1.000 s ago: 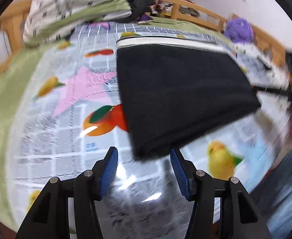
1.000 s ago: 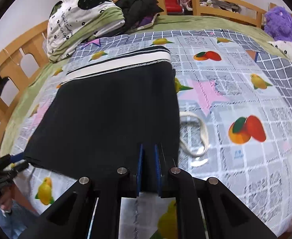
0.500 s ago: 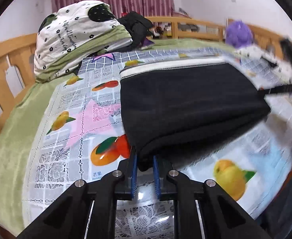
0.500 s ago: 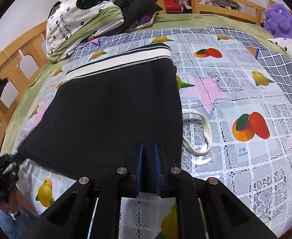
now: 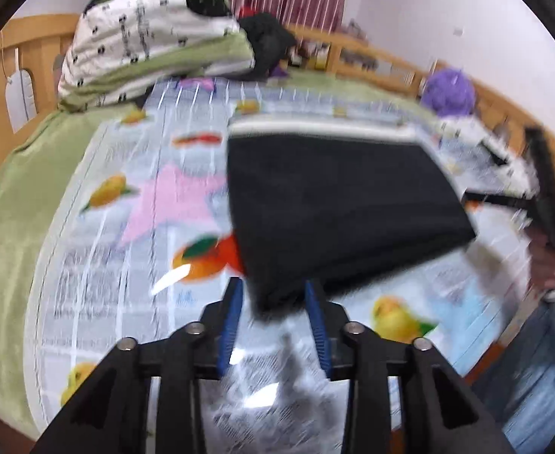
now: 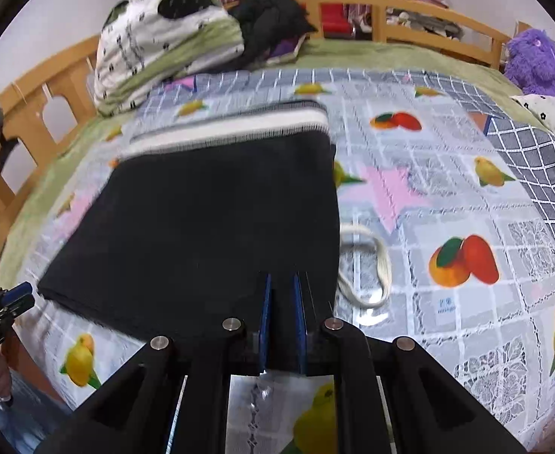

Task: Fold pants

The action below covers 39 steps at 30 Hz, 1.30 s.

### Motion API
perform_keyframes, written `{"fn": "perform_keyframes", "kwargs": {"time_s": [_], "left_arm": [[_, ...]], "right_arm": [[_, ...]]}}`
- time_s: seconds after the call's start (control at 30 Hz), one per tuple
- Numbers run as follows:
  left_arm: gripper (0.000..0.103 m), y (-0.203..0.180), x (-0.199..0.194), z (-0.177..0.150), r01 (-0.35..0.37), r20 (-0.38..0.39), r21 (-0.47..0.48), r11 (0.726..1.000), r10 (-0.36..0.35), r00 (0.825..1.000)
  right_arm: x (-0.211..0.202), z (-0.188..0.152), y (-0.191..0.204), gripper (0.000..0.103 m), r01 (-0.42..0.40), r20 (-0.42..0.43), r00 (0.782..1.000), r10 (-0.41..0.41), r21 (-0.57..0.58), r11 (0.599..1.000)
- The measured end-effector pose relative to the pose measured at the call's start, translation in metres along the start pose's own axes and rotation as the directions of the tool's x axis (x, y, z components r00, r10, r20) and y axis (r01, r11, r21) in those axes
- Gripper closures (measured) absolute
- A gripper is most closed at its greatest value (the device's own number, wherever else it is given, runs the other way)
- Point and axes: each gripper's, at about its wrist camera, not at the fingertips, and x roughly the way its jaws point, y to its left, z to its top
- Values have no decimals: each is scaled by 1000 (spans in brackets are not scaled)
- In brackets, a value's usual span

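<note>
left gripper (image 5: 273,302) jaws opening, off pants (image 5: 338,204) corner since half-second ago

A white looped cotton cord (image 6: 372,265) lies just right of the fingers on the fruit-printed bedsheet (image 6: 466,196). Far ahead sit a spotted white-and-green quilt bundle (image 6: 164,49) and a purple plush toy (image 6: 534,60).

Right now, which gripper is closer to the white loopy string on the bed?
Right. The right gripper clamps the black pants just beside the white string; the left gripper, its jaws opening, is at the pants' opposite corner.
</note>
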Motion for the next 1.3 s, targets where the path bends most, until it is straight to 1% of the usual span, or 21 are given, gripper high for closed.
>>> {"fn": "perform_keyframes", "kwargs": {"time_s": [0.1,0.2,0.23,0.3,0.33,0.37,0.4,0.43,0.57,0.63,0.7,0.73,0.8,0.83,0.9,0.93,1.0,1.07,1.13,1.17,1.3], "left_arm": [[68,-7,17,24,13,51,-46,999,-11,999],[68,-15,50,47,38,26,-80,996,-36,999],[68,-21,58,48,34,11,-66,997,-33,999],[68,-33,74,42,-7,-20,-17,1000,7,1000],[68,-36,82,34,-25,-40,-17,1000,24,999],[68,-35,84,27,-31,-32,-26,999,30,999],[68,-35,81,20,-32,-5,-36,999,32,999],[68,-36,78,15,-28,-2,-37,999,28,1000],[68,-41,68,3,-32,-20,33,999,33,999],[68,-42,64,0,-30,-28,38,999,31,999],[68,-43,57,3,-20,-18,30,999,21,1000],[68,-44,52,6,2,-1,20,1000,-2,1000],[68,-46,48,17,62,51,2,998,-62,997],[68,-50,50,24,70,63,2,998,-70,996],[67,-61,62,33,91,51,12,996,-91,994],[67,-65,75,34,95,17,18,995,-95,995],[67,-70,89,28,68,-19,37,997,-67,998],[67,-77,86,20,20,-3,108,994,-20,1000],[66,-77,80,13,-18,-22,153,988,22,1000],[65,-73,77,8,-27,-36,163,986,33,999],[64,-54,63,0,-13,-60,131,991,21,998]], "right_arm": [[4,3,1,91,-31,10,999,30,26,999],[15,2,9,91,-24,-3,1000,24,13,1000],[19,1,12,91,-22,-6,1000,22,5,1000],[25,-4,16,91,2,3,1000,-2,-13,1000],[26,-6,18,91,11,11,1000,-11,-24,1000],[27,-9,19,91,18,16,1000,-18,-37,999],[27,-10,19,91,22,14,1000,-21,-47,999],[28,-12,19,91,22,7,1000,-22,-55,998],[26,-20,14,91,9,-4,1000,-9,-63,998],[24,-23,16,91,10,-7,1000,-11,-82,997],[19,-23,19,91,3,-6,1000,-4,-99,995],[16,-23,20,91,-10,3,1000,11,-104,994],[4,-21,26,91,-54,58,996,61,-118,992],[1,-21,29,91,-70,85,993,81,-123,990],[4,-20,36,91,-110,104,987,125,-133,985],[11,-20,38,91,-108,87,989,121,-138,984],[33,-27,40,91,-84,23,996,89,-150,985],[32,-32,45,93,-58,24,998,64,-204,977],[29,-36,41,94,-35,9,999,39,-228,973],[28,-38,33,94,-24,-3,1000,24,-214,977],[28,-39,14,99,-12,-41,999,6,-152,988]]}}
